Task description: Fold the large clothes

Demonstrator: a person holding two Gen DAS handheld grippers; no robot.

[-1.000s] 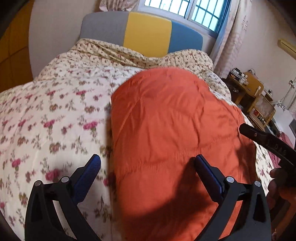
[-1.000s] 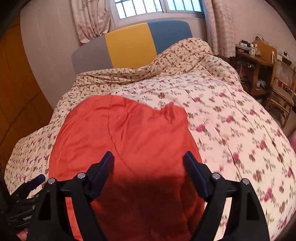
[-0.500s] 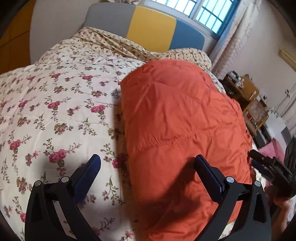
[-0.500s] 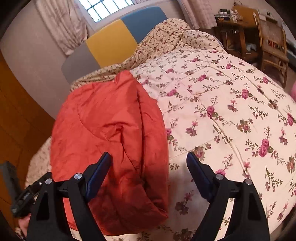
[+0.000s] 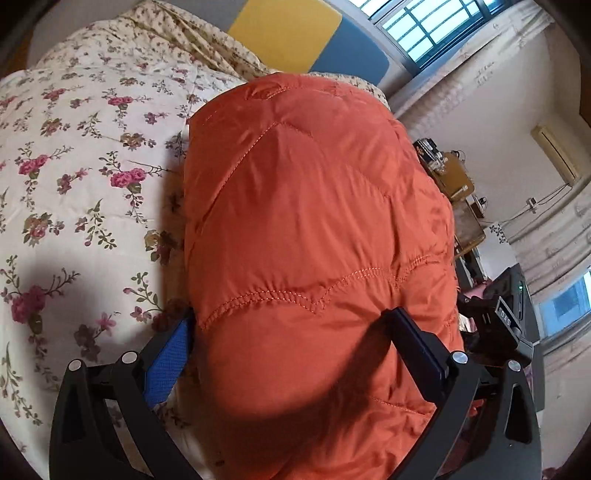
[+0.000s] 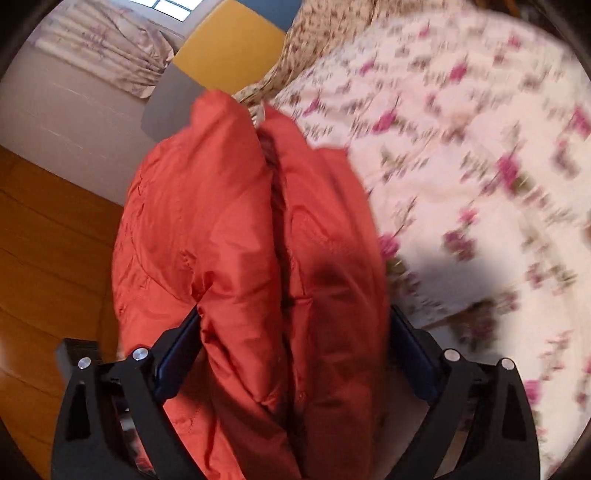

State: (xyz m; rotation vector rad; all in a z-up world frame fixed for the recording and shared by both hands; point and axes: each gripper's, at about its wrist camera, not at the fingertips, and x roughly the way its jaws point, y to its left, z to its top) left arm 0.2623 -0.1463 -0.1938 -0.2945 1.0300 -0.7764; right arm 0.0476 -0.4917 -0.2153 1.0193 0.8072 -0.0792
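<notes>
Left tongs (image 5: 291, 339): jaws spread wide, straddling the near edge of the orange quilted jacket (image 5: 317, 206); whether the pads press it cannot be told. Right tongs (image 6: 291, 339): jaws opening, the folded bulk of the same jacket between them, its two thick layers parted by a dark seam. Jacket: lies folded on the floral quilt (image 5: 74, 155) of the bed. Beyond: grey, yellow and blue headboard (image 5: 295, 33); barred window (image 5: 436, 26); curtains.
</notes>
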